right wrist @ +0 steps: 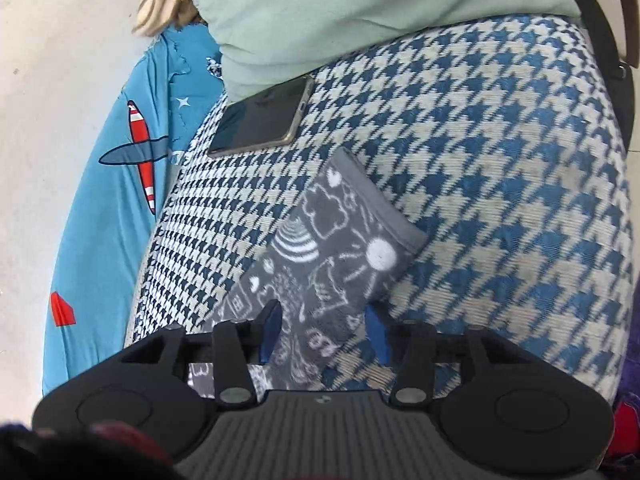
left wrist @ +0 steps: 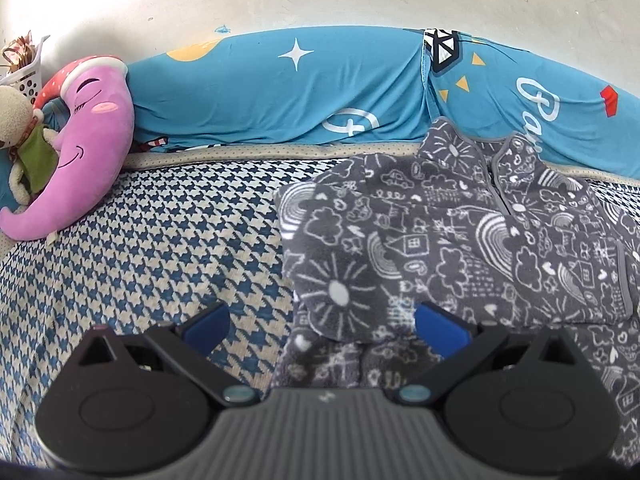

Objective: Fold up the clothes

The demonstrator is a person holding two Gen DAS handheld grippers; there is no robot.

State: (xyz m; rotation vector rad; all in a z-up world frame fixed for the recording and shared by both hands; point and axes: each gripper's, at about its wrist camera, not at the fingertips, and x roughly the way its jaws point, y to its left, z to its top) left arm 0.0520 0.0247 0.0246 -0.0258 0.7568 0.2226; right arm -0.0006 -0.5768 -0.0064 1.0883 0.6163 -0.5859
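A dark grey fleece top point(left wrist: 460, 236) with white doodle prints lies on the blue-and-white houndstooth bedspread point(left wrist: 160, 240), collar toward the wall. One sleeve is folded over its front. My left gripper point(left wrist: 322, 322) is open and hovers at the garment's near left edge, with cloth between and under its blue pads. In the right wrist view the other sleeve point(right wrist: 332, 252) lies flat, cuff pointing away. My right gripper point(right wrist: 324, 332) is open, its fingers standing on either side of that sleeve.
A long blue bolster point(left wrist: 280, 92) lines the wall. A pink elephant plush point(left wrist: 88, 140) and a teddy point(left wrist: 16, 120) sit at the far left. A phone point(right wrist: 260, 116) lies on the bedspread point(right wrist: 500, 200) beyond the sleeve, next to a pale green cloth point(right wrist: 360, 12).
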